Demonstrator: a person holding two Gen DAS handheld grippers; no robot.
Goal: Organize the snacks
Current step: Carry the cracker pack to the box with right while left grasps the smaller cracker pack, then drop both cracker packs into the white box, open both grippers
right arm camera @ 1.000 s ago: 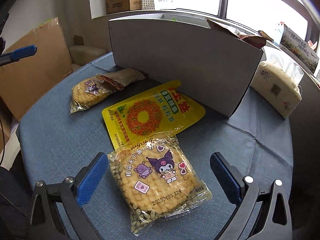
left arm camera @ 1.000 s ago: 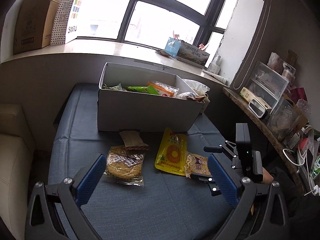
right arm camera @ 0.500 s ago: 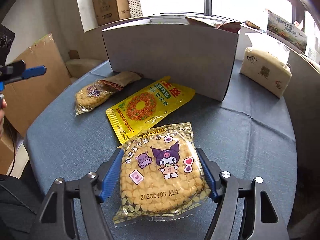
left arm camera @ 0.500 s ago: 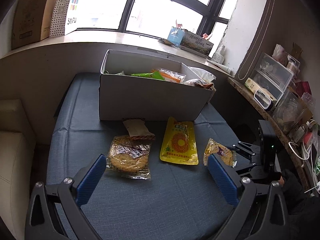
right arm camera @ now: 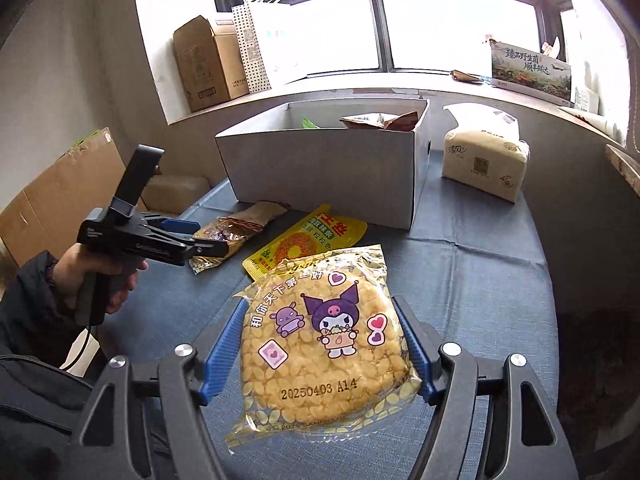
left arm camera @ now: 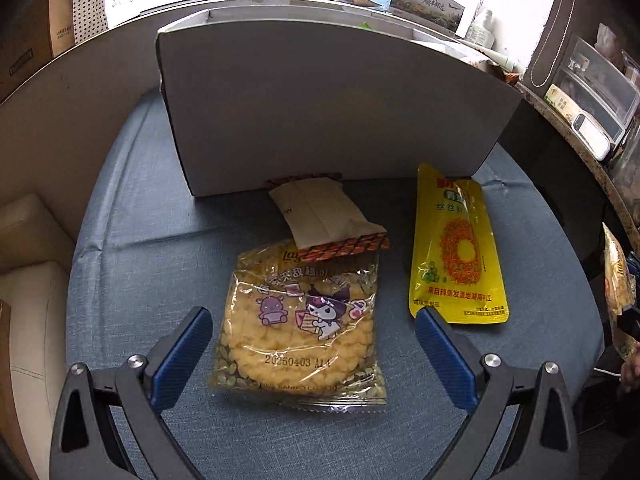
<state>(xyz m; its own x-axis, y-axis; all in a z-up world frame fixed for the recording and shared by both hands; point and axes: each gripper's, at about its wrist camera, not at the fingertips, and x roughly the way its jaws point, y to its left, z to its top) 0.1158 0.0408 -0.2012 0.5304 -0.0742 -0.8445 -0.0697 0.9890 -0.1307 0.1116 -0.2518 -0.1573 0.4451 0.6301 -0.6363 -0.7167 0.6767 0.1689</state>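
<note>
Left wrist view: the left gripper (left arm camera: 314,338) hangs spread wide, grasping nothing, over a crinkly clear packet (left arm camera: 300,324) of round yellow corn cake lying on blue woven cloth (left arm camera: 152,280) before a smooth white cardboard box (left arm camera: 320,108).

Right wrist view: the right gripper (right arm camera: 322,346) clasps a matching cartoon-printed cake packet (right arm camera: 320,344), lifted above the cloth.

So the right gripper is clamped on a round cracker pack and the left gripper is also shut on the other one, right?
Not quite. The right gripper does clamp a cracker pack, but the left wrist view shows the left gripper open, straddling the other cracker pack.
</note>
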